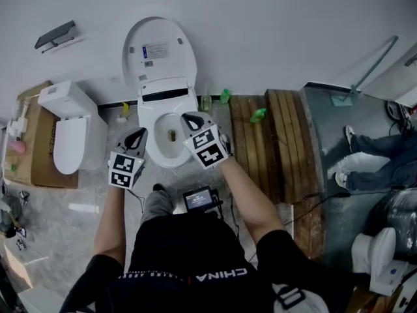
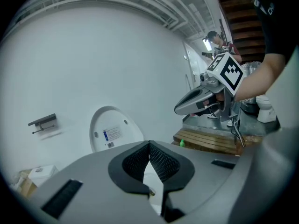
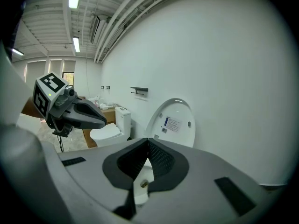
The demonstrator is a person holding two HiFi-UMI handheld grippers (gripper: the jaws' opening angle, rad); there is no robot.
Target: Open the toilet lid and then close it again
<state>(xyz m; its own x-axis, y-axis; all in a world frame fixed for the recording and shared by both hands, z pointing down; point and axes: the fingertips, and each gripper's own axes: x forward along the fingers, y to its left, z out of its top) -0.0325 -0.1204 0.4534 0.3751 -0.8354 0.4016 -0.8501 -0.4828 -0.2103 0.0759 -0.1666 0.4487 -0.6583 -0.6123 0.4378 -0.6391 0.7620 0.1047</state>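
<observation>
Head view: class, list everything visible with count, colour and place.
White ceramic toilet: one, white, centre by wall, lid raised.
Second white toilet: one, white, left, closed.
Dark wall shelf: one, dark grey, wall upper left.
Brown wooden planks: several, brown, floor right of open toilet.
Green bottles: two, green, near the planks' wall end.
Small screen device: one, black, floor before open toilet.
Another person's legs: one pair, blue trousers, far right.
Left claw: one, grey, shut, at open toilet's left rim.
Right claw: one, grey, shut, over its right rim.
</observation>
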